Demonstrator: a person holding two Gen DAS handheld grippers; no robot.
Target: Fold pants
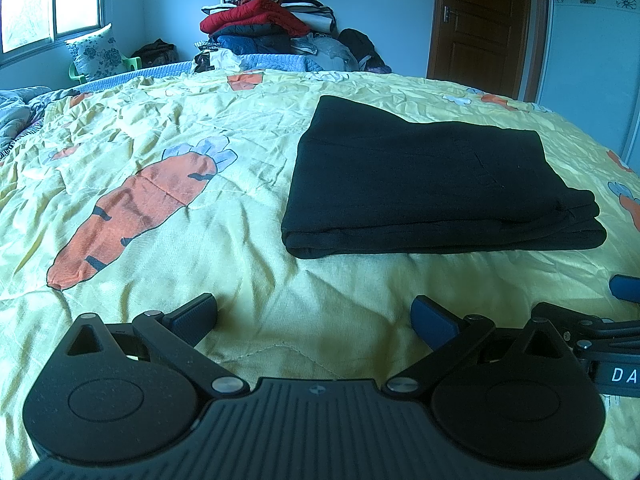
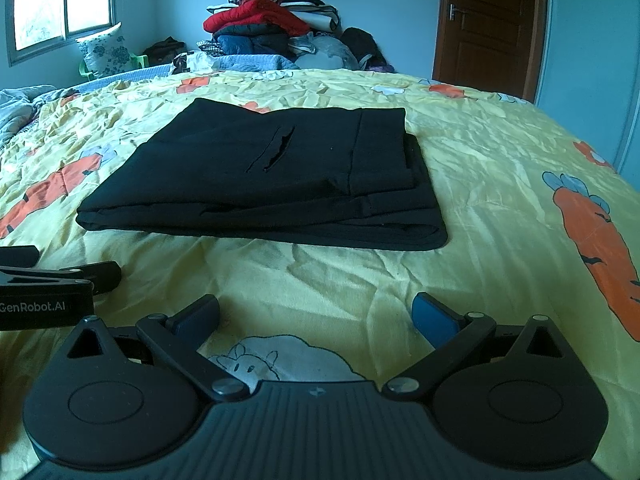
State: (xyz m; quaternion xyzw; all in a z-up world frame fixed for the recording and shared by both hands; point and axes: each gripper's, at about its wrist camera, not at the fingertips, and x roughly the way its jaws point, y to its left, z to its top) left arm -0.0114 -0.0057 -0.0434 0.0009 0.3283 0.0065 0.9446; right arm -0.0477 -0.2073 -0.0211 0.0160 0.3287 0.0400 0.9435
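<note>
Plainly, the black pants (image 2: 260, 176) lie folded into a squat rectangle on the bed's yellow carrot-print quilt (image 2: 480, 160), a little beyond both grippers and touching neither; in the left wrist view the same bundle (image 1: 432, 184) sits ahead and to the right. The left gripper (image 1: 314, 316) rests low over the quilt with its fingers (image 1: 196, 314) spread wide and nothing between them; the right gripper (image 2: 316, 314) is likewise gaping and empty, just beside its partner. The fold looks finished, or nearly so, with the layers stacked and a pocket slit (image 2: 276, 148) showing on the top face; the right edges are staggered, not flush, so one tidying pass may be all that remains. The cloth reads as soft, limp and fairly light, probably a knit, though in this dim bluish light the weave cannot be told; it will sag and slide apart if lifted by one layer. The sound hold is the thick rolled edge nearest the grippers (image 2: 256, 224), pinched through all layers at its two ends. A heap of clothes (image 2: 272, 20) stands at the far end.
</note>
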